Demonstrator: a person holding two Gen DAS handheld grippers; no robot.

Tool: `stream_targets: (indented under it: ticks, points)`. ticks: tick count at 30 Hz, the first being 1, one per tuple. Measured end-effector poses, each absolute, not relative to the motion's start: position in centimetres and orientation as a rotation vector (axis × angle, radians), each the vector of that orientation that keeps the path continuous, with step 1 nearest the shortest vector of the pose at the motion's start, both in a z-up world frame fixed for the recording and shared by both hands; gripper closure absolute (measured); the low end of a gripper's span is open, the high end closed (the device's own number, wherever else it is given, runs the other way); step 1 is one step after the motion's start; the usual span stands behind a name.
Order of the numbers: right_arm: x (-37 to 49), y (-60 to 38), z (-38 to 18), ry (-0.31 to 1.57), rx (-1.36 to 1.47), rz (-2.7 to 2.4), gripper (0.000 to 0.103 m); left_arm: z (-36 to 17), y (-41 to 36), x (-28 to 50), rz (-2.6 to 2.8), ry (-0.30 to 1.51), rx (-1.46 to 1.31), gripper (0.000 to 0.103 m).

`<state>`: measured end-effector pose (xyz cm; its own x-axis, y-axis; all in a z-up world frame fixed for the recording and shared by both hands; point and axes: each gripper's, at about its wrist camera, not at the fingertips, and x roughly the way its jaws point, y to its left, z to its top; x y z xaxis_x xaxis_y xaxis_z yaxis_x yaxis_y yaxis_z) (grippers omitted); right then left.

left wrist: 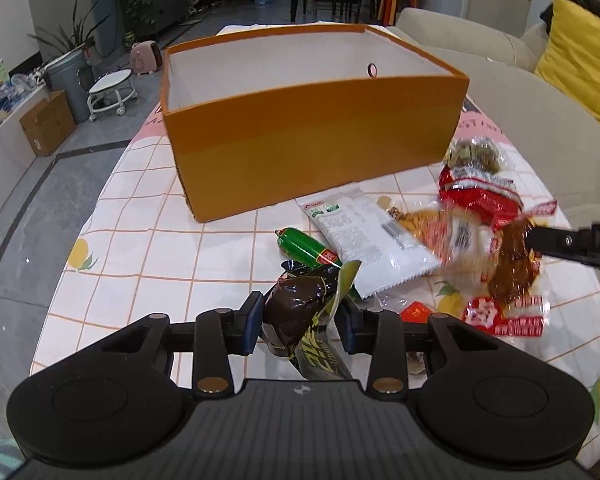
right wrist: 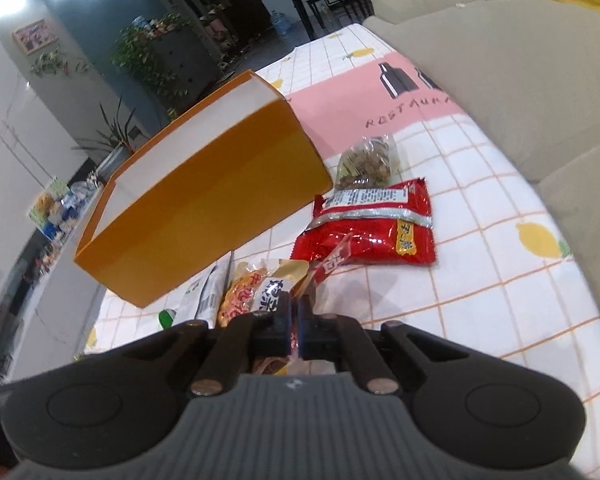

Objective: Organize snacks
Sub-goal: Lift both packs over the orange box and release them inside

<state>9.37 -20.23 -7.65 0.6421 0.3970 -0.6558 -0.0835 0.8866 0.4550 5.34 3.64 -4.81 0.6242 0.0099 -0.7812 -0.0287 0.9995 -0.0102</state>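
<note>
My left gripper (left wrist: 300, 314) is shut on a dark brown vacuum-packed snack (left wrist: 296, 304) with a green-yellow wrapper, held low over the near table. Behind it stands the open orange box (left wrist: 312, 140), which looks empty. A green sausage (left wrist: 304, 248), a white packet (left wrist: 364, 236), a red packet (left wrist: 480, 196) and a bag of greenish bits (left wrist: 476, 152) lie beside the box. My right gripper (right wrist: 295, 320) is shut on the thin edge of a clear packet with red labels (right wrist: 324, 272). In the left wrist view that clear packet (left wrist: 512, 268) hangs blurred from the right gripper's fingers (left wrist: 568, 242).
The table wears a checked lemon-print cloth (right wrist: 480, 280) with a pink band. A beige sofa (right wrist: 520, 80) with a yellow cushion (left wrist: 580, 56) borders the right side. To the left, the floor holds a stool (left wrist: 110, 88), a bin (left wrist: 66, 76) and a cardboard box (left wrist: 46, 124).
</note>
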Motion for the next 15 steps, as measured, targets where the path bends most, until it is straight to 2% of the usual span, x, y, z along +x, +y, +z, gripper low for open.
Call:
stream_targets:
  ticks: [7, 15]
  points:
    - [7.5, -19.4, -5.4, 0.805, 0.270, 0.302, 0.103, -3.1, 4.2, 4.7, 0.019, 0.884, -0.094, 0.061]
    - [6.0, -18.8, -2.8, 0.772, 0.258, 0.368, 0.103, -0.7, 4.4, 3.9, -0.028, 0.850, -0.176, 0.061]
